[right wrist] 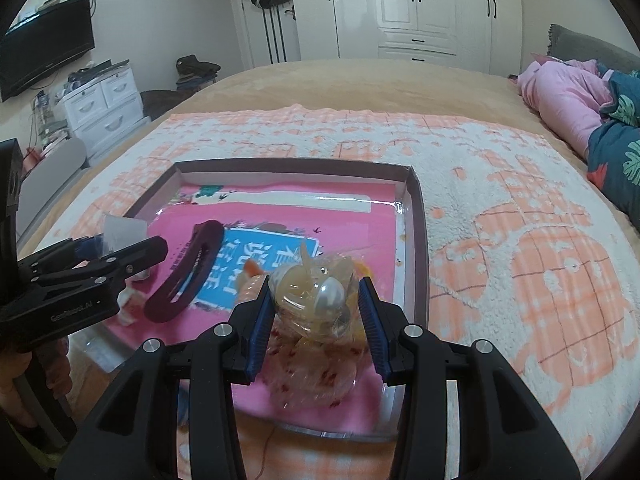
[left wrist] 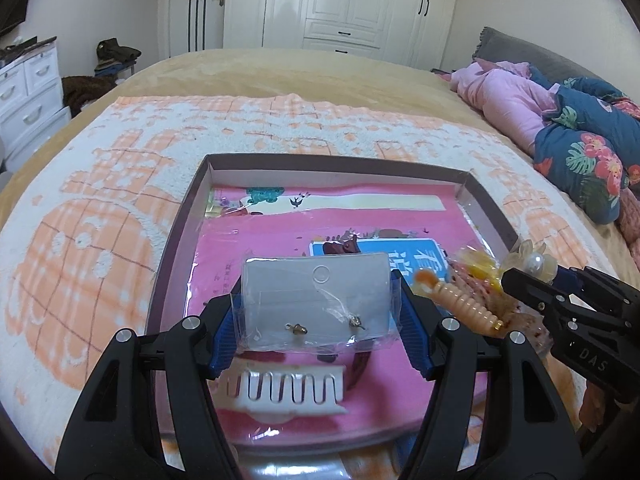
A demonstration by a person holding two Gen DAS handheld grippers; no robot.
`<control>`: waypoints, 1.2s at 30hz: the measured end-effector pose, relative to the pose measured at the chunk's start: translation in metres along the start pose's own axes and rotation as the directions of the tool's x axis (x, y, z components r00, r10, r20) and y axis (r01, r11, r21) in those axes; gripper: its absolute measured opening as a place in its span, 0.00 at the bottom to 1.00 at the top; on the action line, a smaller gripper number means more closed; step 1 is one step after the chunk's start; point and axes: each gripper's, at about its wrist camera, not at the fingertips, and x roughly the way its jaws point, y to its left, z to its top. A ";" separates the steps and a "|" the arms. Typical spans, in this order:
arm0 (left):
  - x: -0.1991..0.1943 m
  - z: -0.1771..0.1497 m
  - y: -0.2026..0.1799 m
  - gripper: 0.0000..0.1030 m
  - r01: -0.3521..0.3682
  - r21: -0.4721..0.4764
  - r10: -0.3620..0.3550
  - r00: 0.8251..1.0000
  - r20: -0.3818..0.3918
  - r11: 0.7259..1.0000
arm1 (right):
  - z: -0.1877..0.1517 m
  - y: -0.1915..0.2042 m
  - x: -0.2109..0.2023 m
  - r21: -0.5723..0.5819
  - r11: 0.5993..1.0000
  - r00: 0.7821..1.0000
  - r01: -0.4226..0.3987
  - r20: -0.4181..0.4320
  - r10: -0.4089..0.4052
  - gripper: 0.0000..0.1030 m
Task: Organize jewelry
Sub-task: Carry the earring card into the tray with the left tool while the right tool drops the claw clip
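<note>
1. Your left gripper (left wrist: 316, 312) is clamped on a clear plastic earring packet (left wrist: 316, 300); its blue pads press both side edges, and the two small earrings (left wrist: 298, 329) sit low on the card between your fingers.
2. Just beneath those fingertips a white comb-toothed hair clip (left wrist: 288, 390) lies on the pink booklet (left wrist: 272, 240) inside the shallow cardboard box lid (left wrist: 188, 204).
3. In the right wrist view, a dark maroon hair claw (right wrist: 186, 270) lies on the booklet left of your right fingers, close to the left gripper's tip.
4. Your right gripper (right wrist: 316, 312) is closed around a clear bag of hair ornaments (right wrist: 316, 300), with a pearl bead (right wrist: 331, 294) and translucent petals between the pads; the bag sags below the fingers over the lid's near right corner.
5. Beyond and right of both fingertips, the lid rests on an orange-and-white towel (right wrist: 520, 240).
</note>
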 end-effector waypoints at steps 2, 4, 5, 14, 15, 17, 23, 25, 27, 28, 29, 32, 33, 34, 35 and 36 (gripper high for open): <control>0.004 0.001 0.001 0.56 0.000 -0.004 0.000 1.000 -0.005 1.000 | 0.002 -0.002 0.007 0.002 1.000 1.000 0.003 -0.005 -0.003 0.39; 0.008 0.003 0.002 0.56 -0.003 -0.003 0.003 1.000 -0.009 1.000 | 0.004 -0.003 0.012 0.004 1.000 1.000 0.006 -0.008 -0.006 0.39; 0.009 0.003 0.002 0.56 -0.003 -0.005 0.003 1.000 -0.010 1.000 | 0.005 -0.003 0.015 0.005 1.000 1.000 0.005 -0.010 -0.005 0.39; 0.023 0.009 0.006 0.56 -0.020 -0.018 0.019 0.999 -0.030 1.000 | 0.016 -0.004 0.036 0.002 1.000 0.999 0.014 -0.028 -0.014 0.39; 0.024 0.010 0.006 0.56 -0.025 -0.018 0.025 0.999 -0.031 1.000 | 0.017 -0.004 0.038 0.003 1.000 0.999 0.015 -0.032 -0.015 0.39; 0.027 0.010 0.007 0.56 -0.028 -0.019 0.027 0.999 -0.036 0.999 | 0.019 -0.004 0.041 0.008 1.000 0.999 0.011 -0.041 -0.011 0.40; 0.030 0.011 0.007 0.56 -0.029 -0.024 0.028 0.998 -0.047 0.999 | 0.018 -0.005 0.039 0.014 1.000 0.999 0.006 -0.044 -0.006 0.48; 0.029 0.011 0.007 0.58 -0.031 -0.027 0.030 0.998 -0.048 0.999 | 0.017 -0.004 0.036 0.014 1.000 0.999 0.006 -0.041 -0.006 0.49; 0.028 0.010 0.007 0.60 -0.033 -0.030 0.032 0.998 -0.048 0.999 | 0.015 -0.004 0.030 0.016 1.000 0.999 0.007 -0.035 -0.007 0.51; 0.026 0.010 0.008 0.62 -0.036 -0.031 0.035 0.998 -0.046 0.999 | 0.014 -0.004 0.028 0.016 1.000 0.999 0.007 -0.032 -0.006 0.52; 0.024 0.009 0.008 0.62 -0.038 -0.033 0.037 0.998 -0.045 0.999 | 0.014 -0.004 0.024 0.016 1.000 1.000 0.007 -0.026 -0.007 0.53; 0.017 0.007 0.010 0.66 -0.044 -0.040 0.042 0.998 -0.037 0.998 | 0.011 -0.004 0.013 0.017 1.000 1.000 0.004 -0.016 -0.004 0.56; 0.013 0.006 0.011 0.67 -0.046 -0.042 0.045 0.998 -0.033 0.998 | 0.010 -0.004 0.010 0.018 1.000 1.000 0.004 -0.013 -0.003 0.57; 0.010 0.005 0.012 0.69 -0.048 -0.045 0.047 0.998 -0.029 0.998 | 0.009 -0.004 0.005 0.019 1.000 1.000 0.005 -0.007 -0.005 0.58; 0.006 0.004 0.013 0.69 -0.049 -0.047 0.048 0.999 -0.024 0.998 | 0.008 -0.003 0.001 0.019 1.000 1.000 0.006 -0.003 -0.005 0.58; 0.002 0.003 0.014 0.71 -0.049 -0.050 0.048 0.999 -0.018 0.998 | 0.007 -0.003 -0.004 0.019 1.000 1.000 0.004 0.003 -0.004 0.60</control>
